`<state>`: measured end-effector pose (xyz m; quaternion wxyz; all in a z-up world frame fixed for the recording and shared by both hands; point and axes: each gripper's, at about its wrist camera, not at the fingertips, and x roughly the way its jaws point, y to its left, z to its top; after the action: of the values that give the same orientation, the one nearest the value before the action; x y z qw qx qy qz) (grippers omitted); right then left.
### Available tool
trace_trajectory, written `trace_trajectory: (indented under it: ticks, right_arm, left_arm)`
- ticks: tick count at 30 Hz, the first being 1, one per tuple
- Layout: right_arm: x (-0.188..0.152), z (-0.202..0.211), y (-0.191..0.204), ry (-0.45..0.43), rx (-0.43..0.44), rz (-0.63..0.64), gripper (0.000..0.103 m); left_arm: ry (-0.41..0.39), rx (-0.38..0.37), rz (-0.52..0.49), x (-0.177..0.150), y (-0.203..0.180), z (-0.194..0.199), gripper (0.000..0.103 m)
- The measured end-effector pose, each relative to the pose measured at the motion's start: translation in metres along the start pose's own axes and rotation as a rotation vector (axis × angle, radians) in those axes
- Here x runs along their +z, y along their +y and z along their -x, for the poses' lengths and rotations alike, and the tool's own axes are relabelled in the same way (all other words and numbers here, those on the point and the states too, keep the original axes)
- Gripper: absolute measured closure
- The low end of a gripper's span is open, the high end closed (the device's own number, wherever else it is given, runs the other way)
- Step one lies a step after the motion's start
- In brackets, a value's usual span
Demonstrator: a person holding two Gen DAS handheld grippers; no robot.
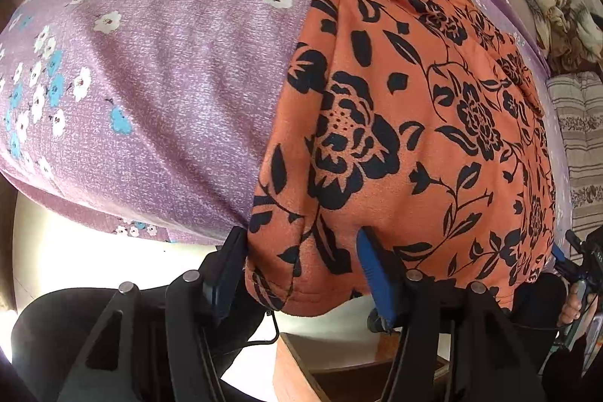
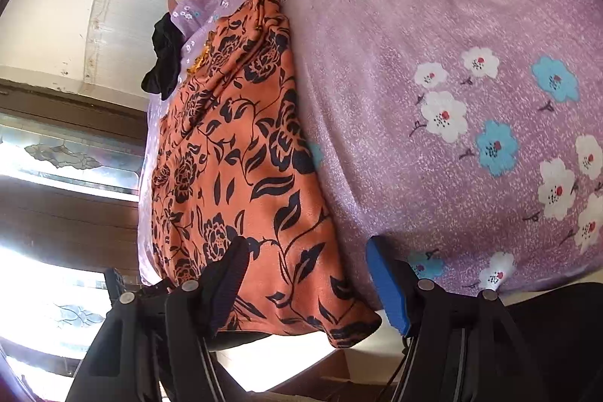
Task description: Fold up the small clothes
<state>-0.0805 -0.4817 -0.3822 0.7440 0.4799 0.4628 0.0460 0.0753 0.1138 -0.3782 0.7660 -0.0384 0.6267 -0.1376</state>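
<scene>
Orange floral garment (image 1: 414,123) lies on purple flowered bedsheet (image 1: 169,63).

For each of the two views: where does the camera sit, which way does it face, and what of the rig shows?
Left wrist: on the left gripper, facing steeply down at the orange garment's near corner on the purple sheet; both fingers show, open around the corner.
Right wrist: on the right gripper, looking along the garment's length; open fingers show.
Shared: garment, sheet.
</scene>
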Motion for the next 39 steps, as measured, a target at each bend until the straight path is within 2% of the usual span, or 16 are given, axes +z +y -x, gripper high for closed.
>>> trace_trajectory:
  ticks: [4,7,9,10,11,13,16,18,20,21,22,24,25,29,33,39]
  right_arm:
    - [-0.005,-0.009,-0.001,0.039,0.078,-0.022,0.034]
    - [-0.012,-0.020,0.007,0.067,0.074,0.021,0.035]
    - [-0.017,-0.026,0.016,0.098,0.076,0.065,0.044]
    - [-0.018,-0.029,0.021,0.116,0.088,0.083,0.064]
    - [-0.021,-0.031,0.026,0.120,0.087,0.107,0.072]
    - [-0.024,-0.035,0.033,0.111,0.040,0.157,0.072]
    - [-0.024,-0.040,0.031,0.102,0.005,0.148,0.072]
    - [-0.026,-0.040,0.034,0.095,0.012,0.161,0.066]
    - [-0.029,-0.041,0.041,0.081,0.032,0.187,0.046]
    - [-0.031,-0.044,0.047,0.074,0.009,0.206,0.045]
    - [-0.032,-0.046,0.054,0.069,-0.020,0.240,0.047]
    - [-0.034,-0.047,0.063,0.066,-0.086,0.298,0.073]
    - [-0.034,-0.047,0.065,0.069,-0.099,0.305,0.092]
    - [-0.031,-0.037,0.080,0.048,-0.076,0.327,0.094]
    - [-0.023,-0.021,0.106,0.008,0.008,0.347,0.095]
    - [0.003,0.000,0.134,-0.051,0.132,0.335,0.095]
  left_arm:
    - [0.014,0.005,-0.031,0.005,-0.007,-0.004,0.058]
    - [0.022,0.003,-0.033,0.005,-0.006,-0.004,0.058]
    - [0.031,-0.012,-0.012,0.008,-0.002,-0.004,0.057]
    - [0.036,-0.016,-0.008,0.008,0.000,-0.005,0.055]
    - [0.039,-0.022,-0.006,0.010,0.003,-0.005,0.055]
    - [0.042,-0.030,-0.003,0.010,0.007,-0.005,0.055]
    - [0.038,-0.022,-0.006,0.012,0.009,-0.004,0.067]
    - [0.036,-0.024,-0.010,0.012,0.011,-0.004,0.071]
    - [0.039,-0.025,-0.012,0.012,0.015,-0.003,0.069]
    - [0.043,-0.023,-0.007,0.013,0.016,-0.003,0.068]
    - [0.048,-0.023,-0.004,0.014,0.016,-0.005,0.066]
    - [0.052,-0.018,-0.013,0.015,0.013,-0.006,0.066]
    - [0.054,-0.019,-0.009,0.016,0.014,-0.006,0.067]
    - [0.049,-0.023,-0.016,0.019,0.009,0.001,0.092]
    - [0.051,-0.021,-0.032,0.025,0.004,0.009,0.094]
    - [-0.051,-0.195,-0.064,0.057,-0.012,0.065,0.095]
